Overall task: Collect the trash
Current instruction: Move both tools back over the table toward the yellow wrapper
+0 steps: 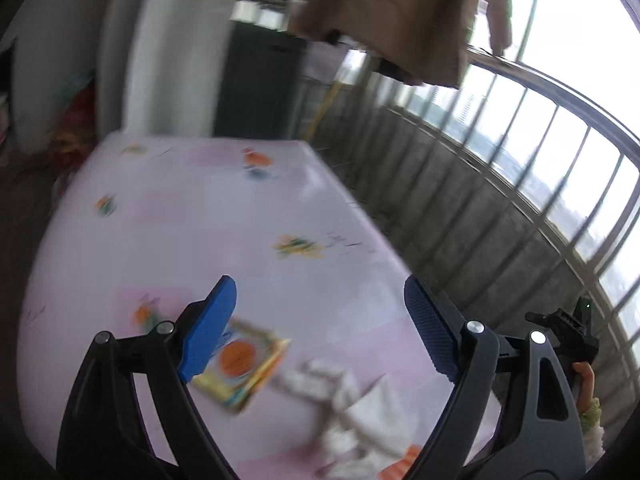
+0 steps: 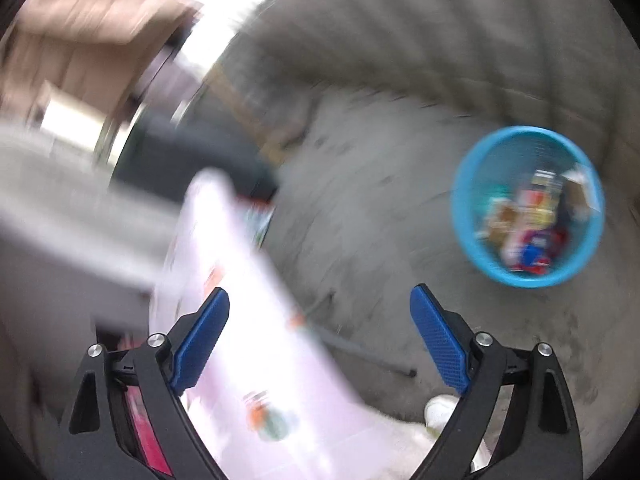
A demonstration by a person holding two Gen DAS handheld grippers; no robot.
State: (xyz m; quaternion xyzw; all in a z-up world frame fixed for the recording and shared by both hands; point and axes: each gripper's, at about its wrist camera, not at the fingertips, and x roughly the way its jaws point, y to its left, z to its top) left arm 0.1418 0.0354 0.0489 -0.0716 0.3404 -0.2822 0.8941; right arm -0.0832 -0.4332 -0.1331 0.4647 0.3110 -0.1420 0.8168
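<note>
In the left wrist view my left gripper [image 1: 320, 300] is open and empty above a pink table [image 1: 180, 220]. Under it lie a yellow snack wrapper with an orange circle [image 1: 240, 364] and crumpled white tissue [image 1: 360, 412]; an orange scrap [image 1: 404, 460] shows at the bottom edge. My right gripper [image 1: 568, 332] shows at the far right of that view. In the blurred right wrist view my right gripper [image 2: 320, 312] is open and empty, over the table's edge [image 2: 256, 340] and the concrete floor. A blue bin [image 2: 528, 208] with several wrappers inside stands on the floor to the right.
A grey balcony wall with a railing and windows [image 1: 500, 152] runs along the table's right side. A beige coat [image 1: 404, 12] hangs above. A dark cabinet [image 1: 256, 88] stands behind the table. A thin dark rod [image 2: 360, 348] lies on the floor by the table.
</note>
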